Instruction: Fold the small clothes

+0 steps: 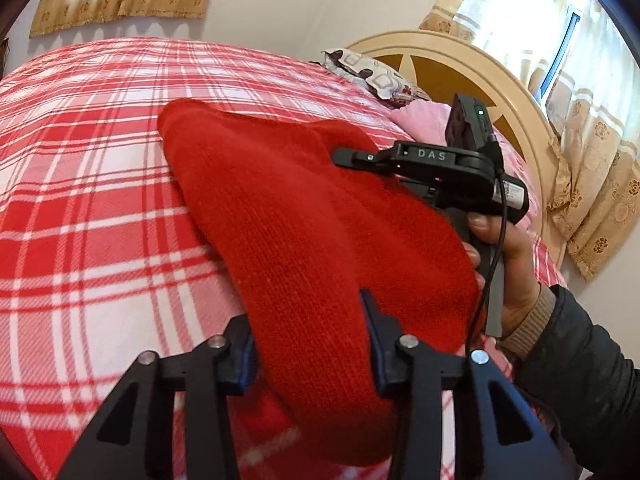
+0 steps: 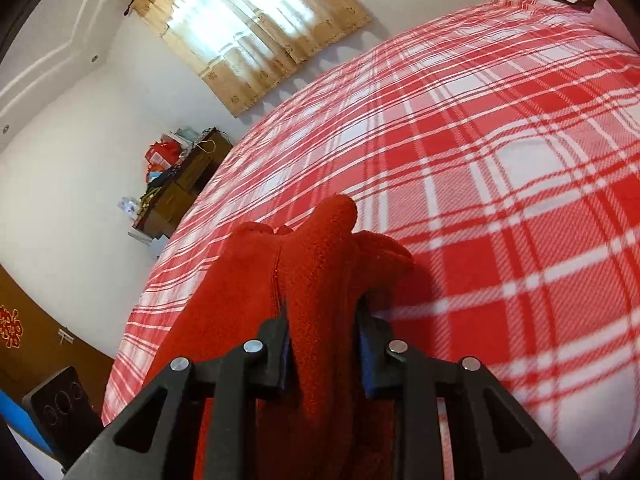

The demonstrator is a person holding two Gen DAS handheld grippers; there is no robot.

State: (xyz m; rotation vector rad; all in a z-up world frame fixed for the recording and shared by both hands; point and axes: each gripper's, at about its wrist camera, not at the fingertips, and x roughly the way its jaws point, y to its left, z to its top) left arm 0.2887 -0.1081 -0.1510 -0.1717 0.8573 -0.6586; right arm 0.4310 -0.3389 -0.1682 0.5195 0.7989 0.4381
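Observation:
A small red knit garment point(image 1: 296, 216) hangs stretched above the red-and-white plaid bed point(image 1: 88, 184). My left gripper point(image 1: 310, 344) is shut on its near edge, with the cloth bunched between the fingers. My right gripper shows in the left wrist view point(image 1: 340, 156), held by a hand, with its tip buried in the garment's far side. In the right wrist view my right gripper point(image 2: 324, 340) is shut on a thick fold of the red garment point(image 2: 320, 264), which pokes out past the fingers over the bed point(image 2: 500, 168).
A patterned pillow point(image 1: 372, 72) and a pink cloth point(image 1: 424, 118) lie at the cream headboard point(image 1: 460, 64). A wooden cabinet with clutter point(image 2: 180, 184) stands past the bed's far edge. Curtained windows point(image 2: 248, 20) are on the walls.

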